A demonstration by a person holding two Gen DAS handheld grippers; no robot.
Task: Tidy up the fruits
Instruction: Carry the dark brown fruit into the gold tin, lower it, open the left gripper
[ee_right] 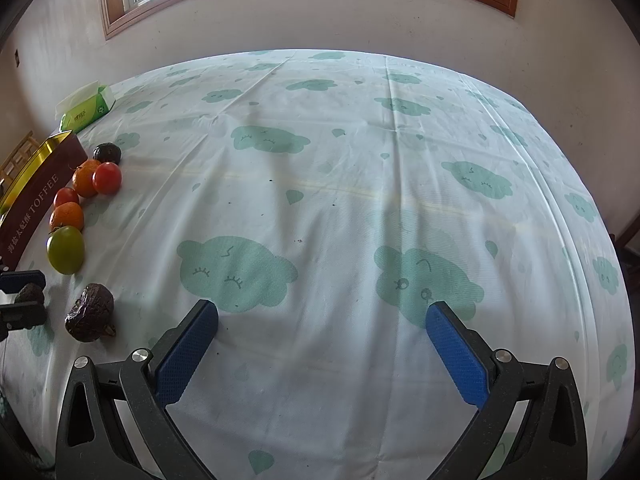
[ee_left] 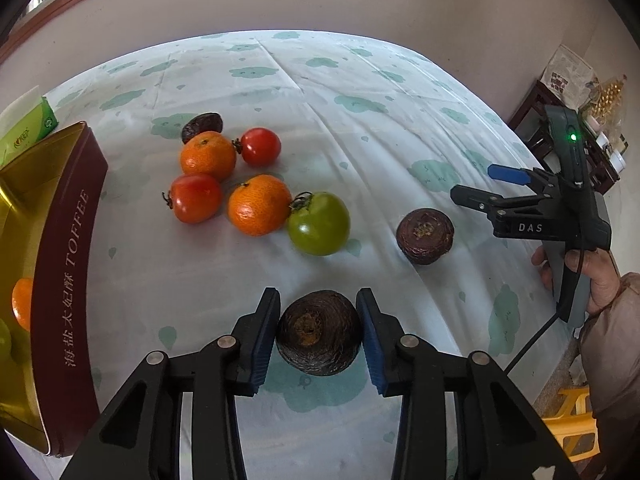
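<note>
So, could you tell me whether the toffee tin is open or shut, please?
Open. The toffee tin has no lid on; its gold inside shows, with an orange fruit lying in it.

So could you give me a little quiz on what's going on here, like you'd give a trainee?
1. True or false: the right claw is holding a fruit.
2. Which fruit is gripped between the pads of the left claw?
A) green tomato
B) dark wrinkled fruit
C) orange
3. Fill in the number: ___ red tomatoes lie on the tablecloth.

Key: 1 false, it is open with nothing between its pads; 2 B; 3 two.
</note>
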